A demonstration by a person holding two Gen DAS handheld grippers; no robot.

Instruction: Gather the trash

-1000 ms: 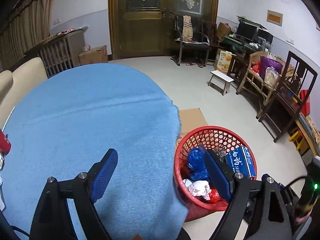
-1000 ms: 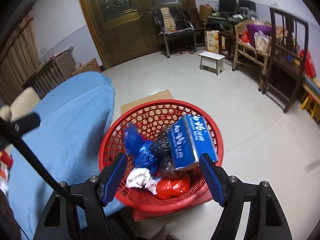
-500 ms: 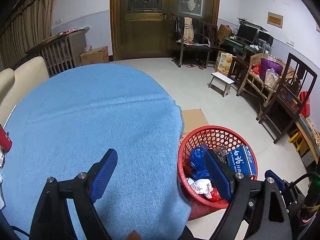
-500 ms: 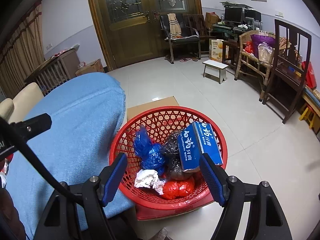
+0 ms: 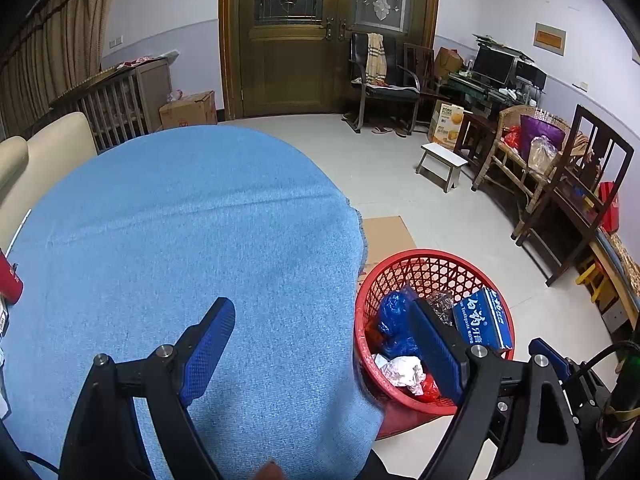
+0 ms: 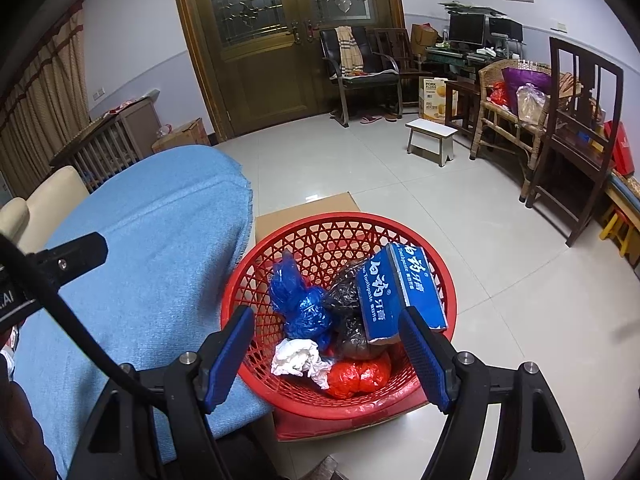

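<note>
Trash — white crumpled paper [image 6: 298, 358], a blue bag [image 6: 298, 304] and a toothpaste box [image 6: 400, 290] — is seen inside the red basket [image 6: 340, 402] between the spread, empty fingers of the right gripper [image 6: 326, 354], the left gripper [image 5: 320, 340] likewise held apart over the blue tablecloth [image 5: 180, 240], with a stool [image 6: 430, 140] and chairs [image 6: 576, 120] farther off.

The left tongs [image 5: 320, 340] are spread wide, both blue-padded fingers [image 5: 206, 346] well apart with nothing between them, pointing forward and slightly down. The right tongs [image 6: 326, 354] are likewise parted wide and empty, their blue pads [image 6: 424, 358] angled outward, tilted downward. In the right wrist view the black body of the left tongs [image 6: 74, 254] shows at the left edge, with a black cable crossing in front of it, so the two sit side by side
</note>
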